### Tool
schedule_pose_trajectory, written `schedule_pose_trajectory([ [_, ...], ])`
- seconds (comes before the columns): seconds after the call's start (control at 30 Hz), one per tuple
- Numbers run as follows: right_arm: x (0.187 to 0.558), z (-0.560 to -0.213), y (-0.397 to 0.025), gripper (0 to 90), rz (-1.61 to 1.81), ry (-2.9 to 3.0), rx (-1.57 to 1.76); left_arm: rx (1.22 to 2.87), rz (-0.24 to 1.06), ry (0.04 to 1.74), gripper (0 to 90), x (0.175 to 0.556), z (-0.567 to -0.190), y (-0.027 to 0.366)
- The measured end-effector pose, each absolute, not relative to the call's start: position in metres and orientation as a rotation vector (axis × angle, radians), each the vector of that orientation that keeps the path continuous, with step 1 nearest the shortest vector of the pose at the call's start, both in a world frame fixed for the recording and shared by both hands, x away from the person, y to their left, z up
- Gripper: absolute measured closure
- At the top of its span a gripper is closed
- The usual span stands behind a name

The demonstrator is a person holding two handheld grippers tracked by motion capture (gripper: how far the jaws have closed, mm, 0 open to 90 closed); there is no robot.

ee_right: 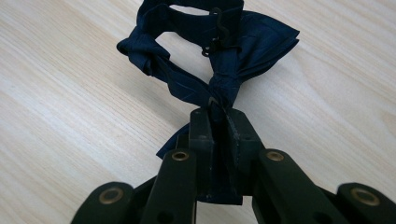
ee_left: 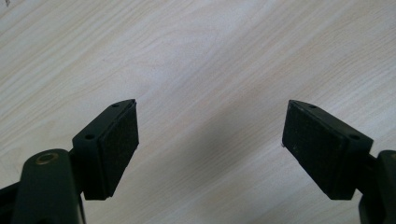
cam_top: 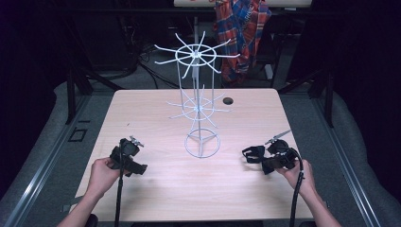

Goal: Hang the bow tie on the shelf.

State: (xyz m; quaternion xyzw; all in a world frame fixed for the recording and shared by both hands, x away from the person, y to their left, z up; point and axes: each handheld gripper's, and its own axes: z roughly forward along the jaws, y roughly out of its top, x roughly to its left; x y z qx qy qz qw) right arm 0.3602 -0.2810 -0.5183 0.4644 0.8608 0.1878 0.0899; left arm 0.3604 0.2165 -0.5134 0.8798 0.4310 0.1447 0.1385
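The right gripper point(ee_right: 218, 114) is clamped on the knot of a navy bow tie point(ee_right: 210, 51), jaws pressed together with the fabric pinched between them; the tie's neck strap loops beyond the tips, its small black hook clasp point(ee_right: 215, 30) plain in the right gripper view — a detail lost from above. The left gripper point(ee_left: 210, 133) stands wide apart, nothing between its pads point(ee_left: 119, 140), pointing at bare pale wood. From the high view, the one bow tie point(cam_top: 253, 153) lies low over the table's point(cam_top: 151, 109) near right part, just ahead of the right gripper point(cam_top: 265, 161), while the left gripper point(cam_top: 132, 156) rests at the near left. Between the two, farther back, rises a single white wire display rack point(cam_top: 197, 101) — two tiers of spoke hooks on a ring base, all hooks bare. A plaid shirt point(cam_top: 242, 33) hangs behind the table.
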Motion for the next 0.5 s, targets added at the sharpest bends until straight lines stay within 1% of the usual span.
schedule_pose_trajectory([
  [0.2, 0.357, -0.515, -0.279, 81.9, 0.600, 2.525, 1.364, 2.543, 0.420, 1.245, 18.8, 0.360, -0.513, 0.216],
  [0.5, 0.353, -0.500, -0.278, 81.9, 0.653, 2.517, 1.319, 2.545, 0.416, 1.246, 18.6, 0.361, -0.514, 0.216],
])
